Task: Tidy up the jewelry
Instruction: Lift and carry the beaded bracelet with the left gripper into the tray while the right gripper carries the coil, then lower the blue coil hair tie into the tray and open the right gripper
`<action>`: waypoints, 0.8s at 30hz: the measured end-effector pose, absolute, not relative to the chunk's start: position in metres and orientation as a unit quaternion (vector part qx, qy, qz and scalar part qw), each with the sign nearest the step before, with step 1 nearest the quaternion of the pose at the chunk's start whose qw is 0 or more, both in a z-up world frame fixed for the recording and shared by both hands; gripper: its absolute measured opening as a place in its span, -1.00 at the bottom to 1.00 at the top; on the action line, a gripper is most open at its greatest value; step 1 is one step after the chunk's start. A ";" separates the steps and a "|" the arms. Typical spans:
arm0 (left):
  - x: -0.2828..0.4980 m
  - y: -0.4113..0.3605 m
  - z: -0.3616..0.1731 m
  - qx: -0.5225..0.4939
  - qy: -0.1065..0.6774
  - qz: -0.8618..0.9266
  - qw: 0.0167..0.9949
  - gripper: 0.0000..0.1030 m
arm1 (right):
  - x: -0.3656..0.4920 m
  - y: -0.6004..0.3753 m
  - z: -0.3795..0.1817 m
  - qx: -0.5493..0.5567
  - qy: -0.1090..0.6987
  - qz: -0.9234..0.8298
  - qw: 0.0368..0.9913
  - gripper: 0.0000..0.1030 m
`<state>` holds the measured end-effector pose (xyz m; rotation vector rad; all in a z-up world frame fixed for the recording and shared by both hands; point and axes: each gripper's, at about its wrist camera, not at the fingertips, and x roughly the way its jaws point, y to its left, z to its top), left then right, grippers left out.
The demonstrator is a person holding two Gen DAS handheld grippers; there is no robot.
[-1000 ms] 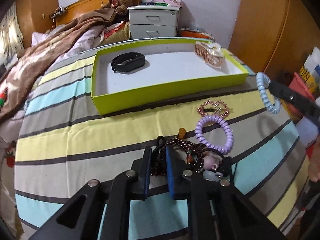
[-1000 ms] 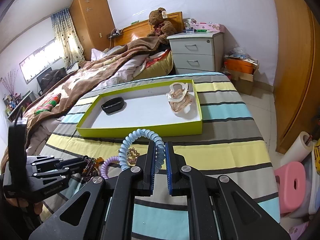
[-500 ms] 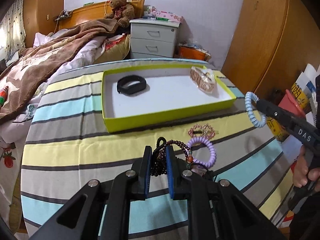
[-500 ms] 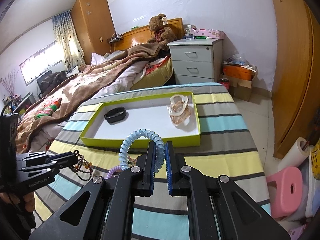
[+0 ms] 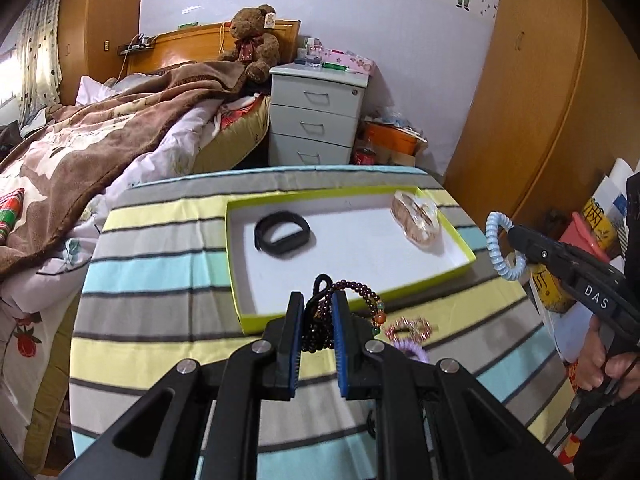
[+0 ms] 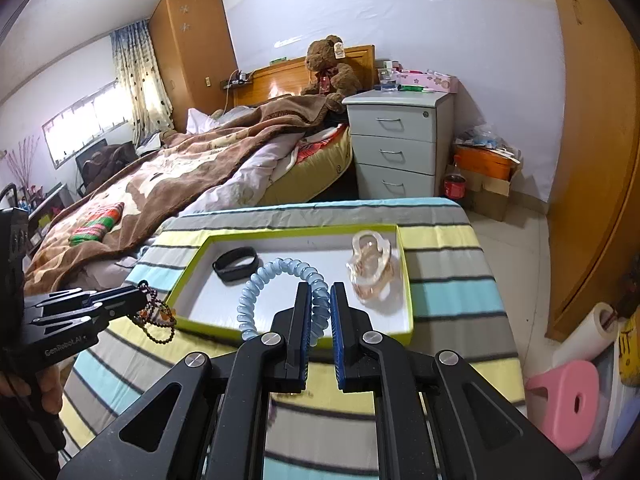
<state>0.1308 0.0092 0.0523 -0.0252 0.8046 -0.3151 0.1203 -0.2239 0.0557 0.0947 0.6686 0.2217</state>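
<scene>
Held, your left gripper (image 5: pixel 316 312) pinching the dark bead bracelet (image 5: pixel 320 316), your right gripper (image 6: pixel 320 308) pinching the blue coil hair tie (image 6: pixel 280 276); beyond both, long side across, the yellow-green tray (image 5: pixel 466 258), the left nearer its front wall.

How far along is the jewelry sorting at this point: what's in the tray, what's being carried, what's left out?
Done: the black band and the clear amber piece lie in the green tray. In hand: the left gripper is shut on the dark bead bracelet; the right gripper is shut on the blue coil hair tie. Left: the purple coil tie and a small pink beaded piece on the striped cloth.
</scene>
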 end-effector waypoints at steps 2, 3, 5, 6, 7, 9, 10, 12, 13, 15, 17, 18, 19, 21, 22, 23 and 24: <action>0.138 0.012 0.054 -0.015 0.389 -0.149 0.909 -0.72 | 0.131 -0.220 0.057 0.041 0.330 0.109 0.937 -0.81; 0.142 0.013 0.054 -0.016 0.389 -0.148 0.909 -0.72 | 0.136 -0.218 0.057 0.038 0.331 0.109 0.937 -0.81; 0.150 0.015 0.054 -0.020 0.389 -0.144 0.910 -0.72 | 0.146 -0.214 0.056 0.033 0.333 0.110 0.936 -0.81; 0.155 0.016 0.054 -0.021 0.389 -0.143 0.910 -0.72 | 0.153 -0.212 0.055 0.031 0.336 0.109 0.935 -0.81; 0.159 0.017 0.054 -0.023 0.389 -0.140 0.910 -0.72 | 0.158 -0.211 0.053 0.031 0.338 0.109 0.934 -0.81; 0.167 0.018 0.052 -0.027 0.391 -0.139 0.909 -0.72 | 0.172 -0.207 0.050 0.032 0.346 0.111 0.931 -0.81; 0.170 0.019 0.052 -0.028 0.392 -0.138 0.909 -0.72 | 0.178 -0.205 0.048 0.030 0.350 0.110 0.930 -0.81; 0.177 0.018 0.048 -0.029 0.395 -0.138 0.908 -0.72 | 0.189 -0.202 0.043 0.026 0.359 0.108 0.927 -0.81; 0.182 0.018 0.046 -0.029 0.397 -0.136 0.907 -0.72 | 0.197 -0.198 0.039 0.023 0.364 0.109 0.925 -0.81; 0.188 0.017 0.042 -0.028 0.400 -0.134 0.906 -0.72 | 0.210 -0.194 0.034 0.016 0.372 0.106 0.922 -0.81; 0.194 0.016 0.036 -0.030 0.404 -0.130 0.905 -0.72 | 0.222 -0.190 0.028 0.014 0.382 0.107 0.918 -0.81; 0.197 0.015 0.033 -0.030 0.408 -0.130 0.903 -0.72 | 0.229 -0.187 0.024 0.014 0.388 0.107 0.915 -0.81; 0.200 0.015 0.029 -0.030 0.411 -0.128 0.902 -0.72 | 0.232 -0.186 0.021 0.012 0.391 0.107 0.914 -0.81; 0.205 0.015 0.022 -0.029 0.419 -0.123 0.899 -0.72 | 0.244 -0.180 0.012 0.007 0.402 0.106 0.909 -0.81; 0.207 0.015 0.019 -0.028 0.421 -0.121 0.898 -0.72 | 0.248 -0.178 0.008 0.006 0.408 0.108 0.907 -0.81; 0.209 0.015 0.015 -0.029 0.425 -0.119 0.897 -0.72 | 0.253 -0.175 0.004 0.003 0.413 0.108 0.904 -0.81; 0.211 0.015 0.012 -0.028 0.428 -0.117 0.896 -0.72 | 0.257 -0.174 0.000 0.000 0.418 0.108 0.902 -0.81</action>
